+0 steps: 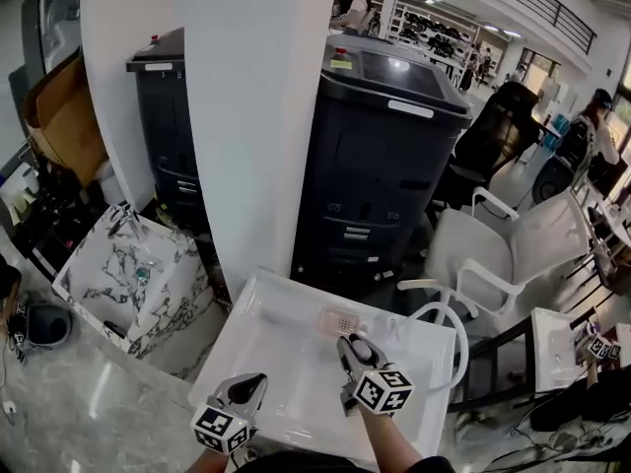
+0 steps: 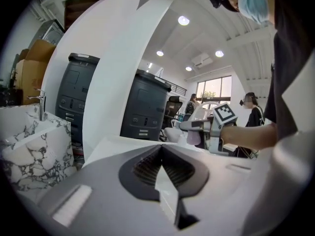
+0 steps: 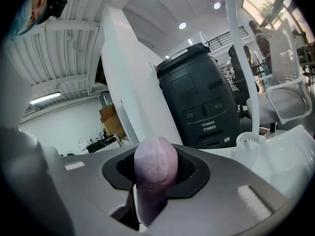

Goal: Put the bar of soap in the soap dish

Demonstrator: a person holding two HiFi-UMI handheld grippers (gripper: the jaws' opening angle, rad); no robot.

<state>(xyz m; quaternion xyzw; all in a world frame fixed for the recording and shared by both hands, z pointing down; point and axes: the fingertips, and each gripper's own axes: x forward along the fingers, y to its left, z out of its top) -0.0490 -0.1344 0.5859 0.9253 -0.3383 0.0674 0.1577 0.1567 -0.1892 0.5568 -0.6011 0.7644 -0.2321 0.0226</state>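
Both level over sink, right hand-held gripper clamped on soap bar near soap dish, left hand-held gripper closed, empty.

Right gripper view: the lower end of the bar of soap is buried between the jaws. Head view: your right claw covers most of that bar. The soap dish beyond it is too small for detail. Your right forearm is cut by the bottom edge.
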